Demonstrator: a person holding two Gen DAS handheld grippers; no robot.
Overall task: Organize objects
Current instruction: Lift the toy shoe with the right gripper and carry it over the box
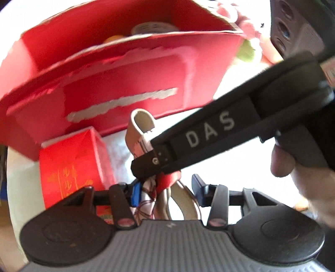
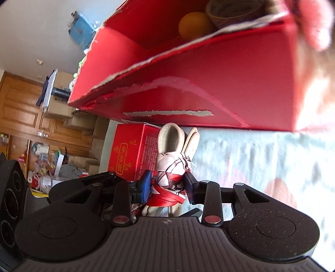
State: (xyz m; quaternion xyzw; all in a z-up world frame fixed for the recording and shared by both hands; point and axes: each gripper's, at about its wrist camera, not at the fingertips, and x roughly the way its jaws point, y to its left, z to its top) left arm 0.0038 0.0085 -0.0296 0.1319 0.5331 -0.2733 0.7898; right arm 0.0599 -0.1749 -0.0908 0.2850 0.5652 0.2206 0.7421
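A pair of small cream shoes tied with red and white ribbon [image 2: 173,167] lies in front of a large torn red box [image 2: 209,94]. My right gripper [image 2: 168,186] is shut on the ribbon-wrapped shoes. In the left wrist view the right gripper's black finger marked DAS [image 1: 209,134] crosses over the shoes [image 1: 140,127]. My left gripper [image 1: 167,191] has its blue pads [image 1: 135,193] on either side of the shoes' lower part, wide apart and not pressing them. The red box holds an orange ball [image 2: 194,25] and a roll of tape [image 2: 232,10].
A small red carton with gold characters [image 2: 132,152] stands just left of the shoes, touching them. A pale patterned cloth [image 2: 261,159] covers the surface. Pink fabric [image 2: 314,23] lies at the far right. A cluttered room with wooden doors [image 2: 23,108] lies to the left.
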